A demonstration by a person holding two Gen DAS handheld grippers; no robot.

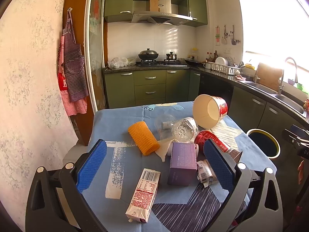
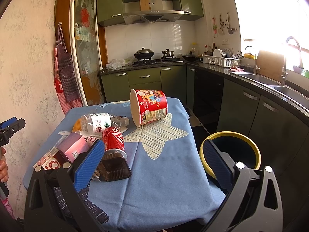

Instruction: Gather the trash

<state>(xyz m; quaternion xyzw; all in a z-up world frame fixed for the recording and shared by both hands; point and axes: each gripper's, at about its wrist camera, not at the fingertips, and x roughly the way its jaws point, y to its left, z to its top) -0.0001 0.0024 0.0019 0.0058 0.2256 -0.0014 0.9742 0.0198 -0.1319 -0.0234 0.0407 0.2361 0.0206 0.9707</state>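
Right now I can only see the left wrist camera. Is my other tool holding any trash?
Observer: No. The right tool is open, with nothing between its fingers.
Operator: Something is hiding behind my blue pad, next to the red can. What is it?
Observer: A dark brown plastic tray, lying right up against the red can.
Operator: I only see inside the big bucket. What's on its outside?
Observer: The noodle bucket lies on its side, and its red wall shows a cartoon picture.
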